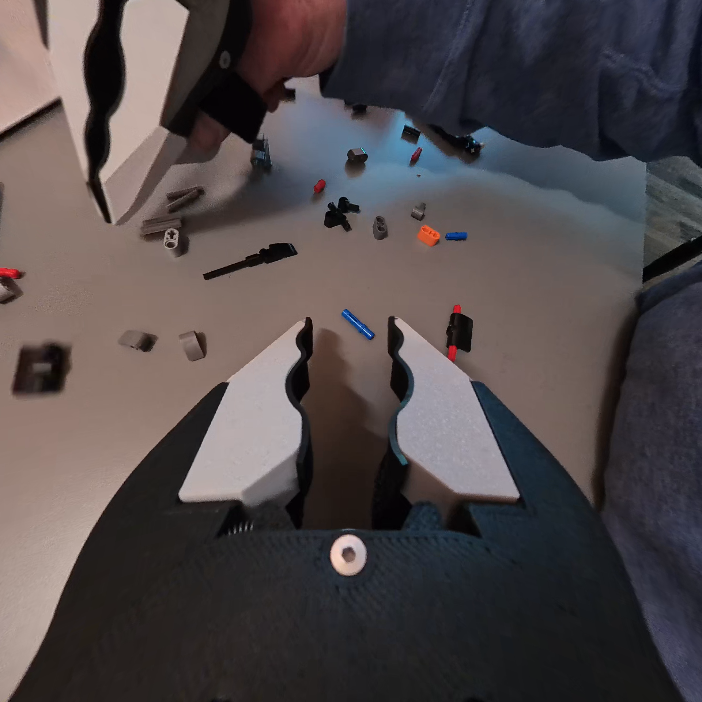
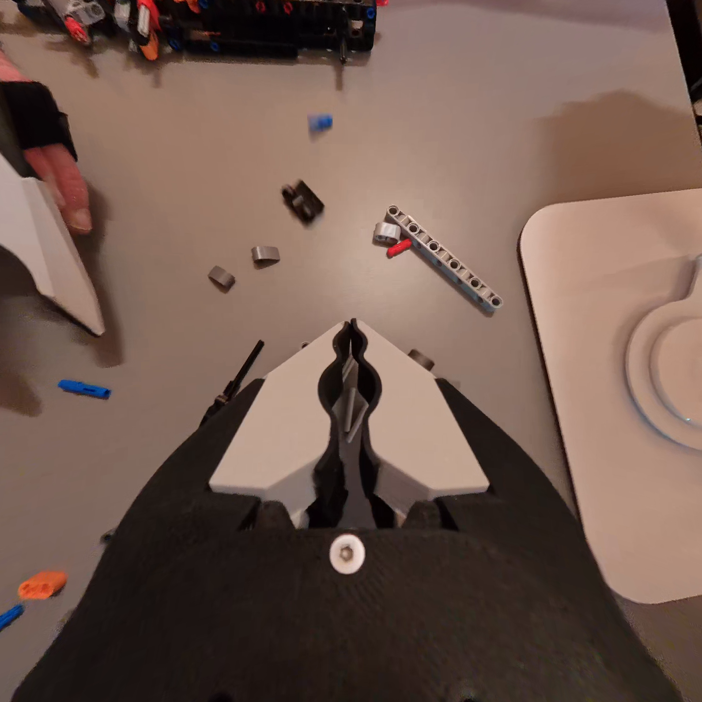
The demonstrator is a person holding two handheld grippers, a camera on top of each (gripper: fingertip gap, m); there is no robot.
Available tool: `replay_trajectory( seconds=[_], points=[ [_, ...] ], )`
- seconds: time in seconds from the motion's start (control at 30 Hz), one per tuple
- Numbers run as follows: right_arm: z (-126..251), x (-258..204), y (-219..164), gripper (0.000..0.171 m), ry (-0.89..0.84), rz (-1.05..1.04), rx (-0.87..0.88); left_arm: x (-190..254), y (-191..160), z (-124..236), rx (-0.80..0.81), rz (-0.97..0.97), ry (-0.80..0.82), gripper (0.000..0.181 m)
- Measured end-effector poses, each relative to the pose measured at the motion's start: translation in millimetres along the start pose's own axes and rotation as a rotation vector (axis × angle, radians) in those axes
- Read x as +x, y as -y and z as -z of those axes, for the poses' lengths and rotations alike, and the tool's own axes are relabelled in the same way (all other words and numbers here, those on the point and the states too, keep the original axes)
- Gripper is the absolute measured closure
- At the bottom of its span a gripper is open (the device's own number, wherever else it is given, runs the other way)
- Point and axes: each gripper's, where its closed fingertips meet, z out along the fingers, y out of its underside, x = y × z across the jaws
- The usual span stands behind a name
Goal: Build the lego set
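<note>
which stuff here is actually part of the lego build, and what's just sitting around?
Build:
partly built model
long grey beam
blue pin just ahead of the open left gripper
orange connector
black axle
other scattered pieces

Lying about:
white board
clear round dish on it

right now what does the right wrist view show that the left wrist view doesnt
Only the right wrist view shows the long grey beam, the partly built black model at the far edge, the white board, and the right tool shut on a thin grey piece.

Only the left wrist view shows the black piece on a red axle, the black pin cluster and the open left tool.

Both show the orange connector and the long black axle.
</note>
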Motion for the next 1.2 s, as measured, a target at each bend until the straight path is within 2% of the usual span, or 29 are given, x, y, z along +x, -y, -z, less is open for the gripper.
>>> replay_trajectory(
  seconds=[0.13,0.27,0.37,0.5,0.63,0.7,0.73,0.77,1.0,1.2],
  points=[
    [7.5,-6.2,3.2,0.171,-0.012,-0.002,0.013,2.6,-1.7,-0.5,-0.011,0.002,-0.009,0.144],
    [2.2,-25.2,37.8,0.162,0.017,0.049,0.062,18.8,-0.3,1.1,-0.012,-0.003,-0.047,0.145],
    [-14.3,-40.2,66.7,0.153,0.054,0.149,0.082,28.1,-0.7,8.4,-0.013,-0.037,-0.055,0.146],
    [-47.2,-44.5,78.3,0.146,0.076,0.258,0.025,30.7,-2.6,21.5,0.012,-0.032,-0.047,0.146],
    [-73.2,-48.5,71.0,0.147,0.105,0.333,-0.063,28.3,-5.2,26.9,0.025,-0.024,-0.042,0.146],
    [-78.0,-48.9,72.2,0.152,0.106,0.341,-0.071,27.7,-4.1,27.8,0.034,-0.022,-0.047,0.146],
    [-78.9,-47.9,72.6,0.162,0.102,0.342,-0.076,27.9,-3.3,28.0,0.038,-0.022,-0.052,0.146],
    [-79.6,-47.2,72.5,0.164,0.100,0.342,-0.077,27.9,-3.0,28.0,0.041,-0.024,-0.054,0.146],
    [-70.5,-52.8,68.6,0.165,0.182,0.199,-0.029,20.4,2.7,33.5,0.082,-0.029,-0.023,0.149],
    [-19.4,-72.3,79.4,0.165,0.366,-0.108,0.177,-12.8,20.1,59.6,0.166,-0.064,0.200,0.152]
  ],
)
